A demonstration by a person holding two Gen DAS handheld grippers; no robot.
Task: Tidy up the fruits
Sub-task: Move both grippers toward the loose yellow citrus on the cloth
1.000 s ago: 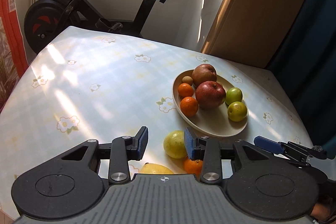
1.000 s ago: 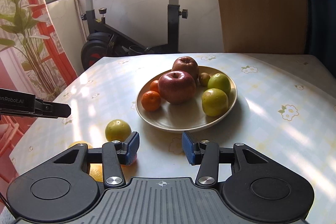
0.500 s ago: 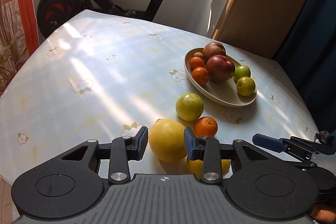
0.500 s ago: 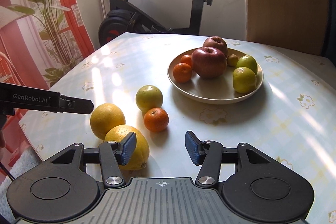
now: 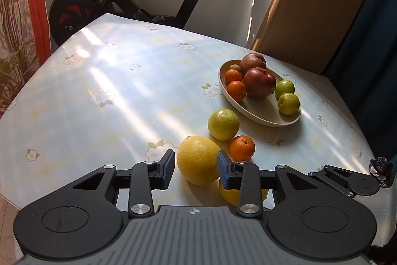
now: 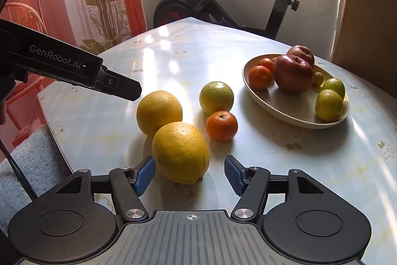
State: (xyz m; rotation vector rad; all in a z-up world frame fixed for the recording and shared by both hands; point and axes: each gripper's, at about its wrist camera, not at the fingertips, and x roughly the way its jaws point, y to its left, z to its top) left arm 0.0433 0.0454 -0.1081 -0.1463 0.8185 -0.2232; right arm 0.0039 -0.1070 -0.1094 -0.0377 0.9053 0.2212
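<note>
Presently, my left gripper (image 5: 196,167) stands spread around one yellow citrus (image 5: 198,160), and my right gripper (image 6: 189,174) stands spread beside the other citrus (image 6: 180,152). Both fruits rest on the table (image 5: 99,96), outside the plate (image 5: 260,116). Risk: closing off-centre could roll a round fruit toward the table edge.

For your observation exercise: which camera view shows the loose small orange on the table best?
The right wrist view: the small orange sits whole and unobstructed beside the green fruit. In the left wrist view the small orange has its lower edge cut off by the left tongs.
</note>
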